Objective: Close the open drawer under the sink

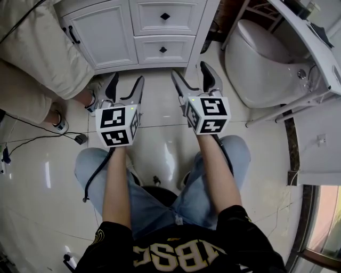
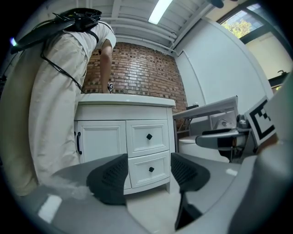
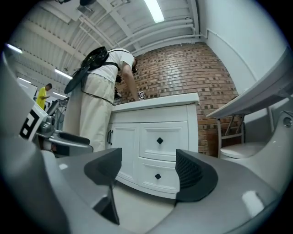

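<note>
Two grippers, jaws wide and empty, face a closed vanity.

Nearest, a seated person in blue jeans (image 1: 154, 205) holds the left gripper (image 1: 127, 80) and right gripper (image 1: 190, 72) side by side above the glossy pale tiled floor (image 1: 160, 144). Each has two ribbed black pads spread apart, touching nothing. Beyond stands the white panelled cabinet (image 1: 202, 32), with one door (image 1: 104, 34) at left. Its upper drawer (image 1: 165, 16) and lower drawer (image 1: 162, 49) each carry a black diamond knob, both fronts flush. One smooth white toilet (image 1: 261, 64) sits right.
</note>
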### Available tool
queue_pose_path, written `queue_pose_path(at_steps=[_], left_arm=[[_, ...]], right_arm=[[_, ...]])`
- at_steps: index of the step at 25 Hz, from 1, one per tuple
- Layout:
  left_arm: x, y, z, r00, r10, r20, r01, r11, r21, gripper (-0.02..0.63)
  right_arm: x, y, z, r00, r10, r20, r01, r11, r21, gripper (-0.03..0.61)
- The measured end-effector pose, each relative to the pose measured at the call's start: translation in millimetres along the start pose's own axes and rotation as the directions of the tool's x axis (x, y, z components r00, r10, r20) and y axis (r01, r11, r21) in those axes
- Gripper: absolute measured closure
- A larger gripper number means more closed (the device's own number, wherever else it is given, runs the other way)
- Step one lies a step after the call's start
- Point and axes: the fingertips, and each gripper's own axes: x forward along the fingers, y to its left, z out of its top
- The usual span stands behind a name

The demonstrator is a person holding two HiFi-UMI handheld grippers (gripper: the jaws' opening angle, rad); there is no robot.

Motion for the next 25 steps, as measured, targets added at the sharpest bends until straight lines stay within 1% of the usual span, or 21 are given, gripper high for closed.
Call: queue_pose_path(at_steps=[3, 6, 9, 12, 14, 18, 25], left_arm=[[-3.6, -5.5, 6.8, 0.999, -0.009, 0.031, 0.009, 1.0, 0.012, 0.321], [-2.4, -10.8, 7.4, 0.998, -0.032, 0.044, 0.031, 0.999, 0.033, 0.321], [0.1, -8.7, 4.2, 0.998, -0.047, 0.048, 0.045, 0.998, 0.046, 0.321], [2.8, -0.4, 3.4, 0.998, -0.042, 0.056, 0.041, 0.999, 0.019, 0.321], [4.1, 2.1, 4.6, 0.997, -0.039, 0.064, 0.038, 0.999, 0.002, 0.321], [5.1, -0.4, 9.9, 0.996, -0.036, 0.084, 0.037, 0.999, -0.002, 0.321], [10.7, -4.1, 13.5, 0.993, -0.05, 0.104, 0.051, 0.999, -0.008, 0.321]], right_arm=[[-7.6, -13.9, -3.2, 0.996, -0.084, 0.011, 0.084, 0.996, 0.011, 0.218], [-12.3, -20.1, -3.4, 0.993, -0.117, 0.013, 0.118, 0.992, -0.043, 0.218], [-15.2, -21.0, -4.2, 0.993, -0.119, 0.012, 0.119, 0.99, -0.076, 0.218], [-16.3, -25.6, -6.7, 0.992, -0.125, 0.003, 0.125, 0.988, -0.096, 0.218], [-17.2, -30.5, -8.7, 0.991, -0.131, -0.005, 0.13, 0.986, -0.101, 0.218], [-20.1, -36.3, -10.4, 0.99, -0.137, -0.008, 0.136, 0.985, -0.106, 0.218], [-10.9, -29.6, -16.9, 0.993, -0.119, -0.023, 0.116, 0.985, -0.124, 0.218]])
